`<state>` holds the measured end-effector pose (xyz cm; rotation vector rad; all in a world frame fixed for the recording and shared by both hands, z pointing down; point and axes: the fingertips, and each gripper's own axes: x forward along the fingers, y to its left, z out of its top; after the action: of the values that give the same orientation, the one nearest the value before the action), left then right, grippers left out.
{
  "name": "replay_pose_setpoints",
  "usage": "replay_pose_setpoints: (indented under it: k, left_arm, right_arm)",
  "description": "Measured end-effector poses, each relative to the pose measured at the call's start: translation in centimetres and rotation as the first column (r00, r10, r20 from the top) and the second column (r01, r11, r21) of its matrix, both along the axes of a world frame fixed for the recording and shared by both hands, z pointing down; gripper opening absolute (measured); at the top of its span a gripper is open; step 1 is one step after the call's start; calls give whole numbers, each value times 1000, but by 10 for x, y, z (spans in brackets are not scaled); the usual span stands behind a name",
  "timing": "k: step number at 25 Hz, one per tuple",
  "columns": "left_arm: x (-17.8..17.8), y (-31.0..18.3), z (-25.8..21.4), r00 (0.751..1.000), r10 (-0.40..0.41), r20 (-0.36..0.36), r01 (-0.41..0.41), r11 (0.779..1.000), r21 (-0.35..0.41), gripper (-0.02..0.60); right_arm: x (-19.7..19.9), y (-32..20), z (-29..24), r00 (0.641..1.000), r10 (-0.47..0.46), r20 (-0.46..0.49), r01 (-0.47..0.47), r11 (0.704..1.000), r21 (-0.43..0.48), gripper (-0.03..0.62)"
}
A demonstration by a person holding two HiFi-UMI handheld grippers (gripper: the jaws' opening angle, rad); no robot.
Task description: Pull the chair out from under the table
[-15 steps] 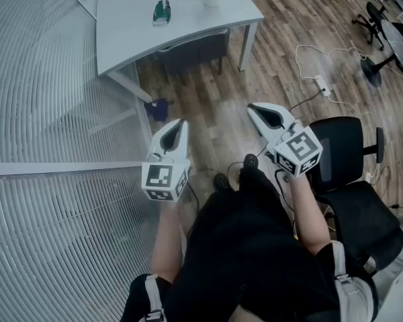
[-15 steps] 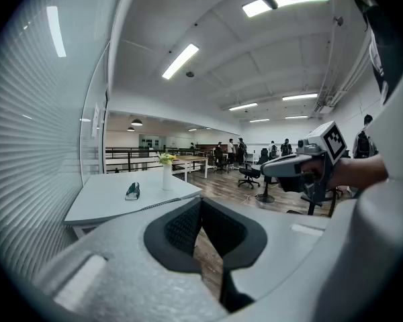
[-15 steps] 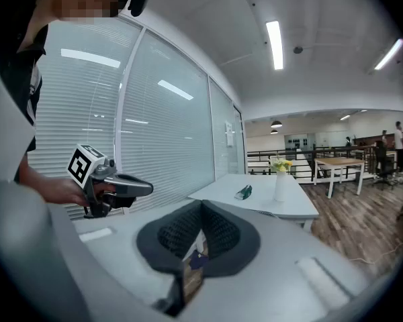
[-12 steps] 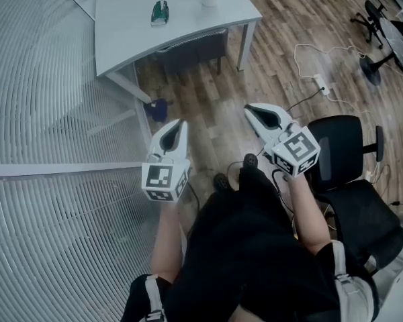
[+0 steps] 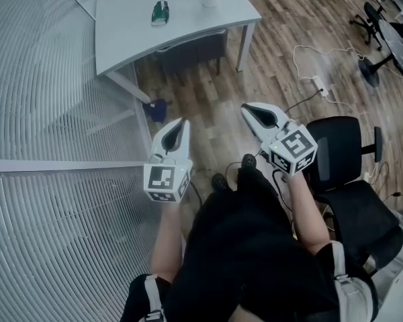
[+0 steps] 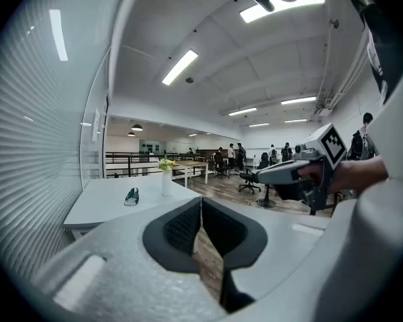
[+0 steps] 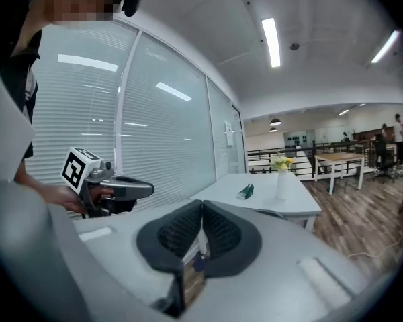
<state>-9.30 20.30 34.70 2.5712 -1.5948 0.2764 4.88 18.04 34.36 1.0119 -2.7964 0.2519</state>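
Office wood floor (image 5: 211, 106): chair (image 5: 191, 49) seemingly tucked under the far white table (image 5: 121, 32), untouched; left gripper (image 5: 177, 123) and right gripper (image 5: 250, 111), both closed and empty, hover well short.

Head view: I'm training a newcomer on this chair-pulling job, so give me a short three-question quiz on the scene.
1. True or false: the chair is tucked under the table.
2. The left gripper and right gripper are: A) both shut, empty; B) both open; C) clamped on the chair.
3. Fill in: the vase stands on the ____.
Key: 1 true; 2 A; 3 table.
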Motion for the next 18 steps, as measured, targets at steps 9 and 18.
replay_pose_setpoints:
  k: [9,18]
  left_arm:
    - [-7,2,9,998,-35,42,35,999,-3,275]
    - [-17,-32,20,996,-67,52,68,998,-10,275]
  right_arm:
    - [1,-3,12,997,70,-25,-70,997,-15,337]
    - [-8,-41,23,998,13,-67,-15,1000,-20,337]
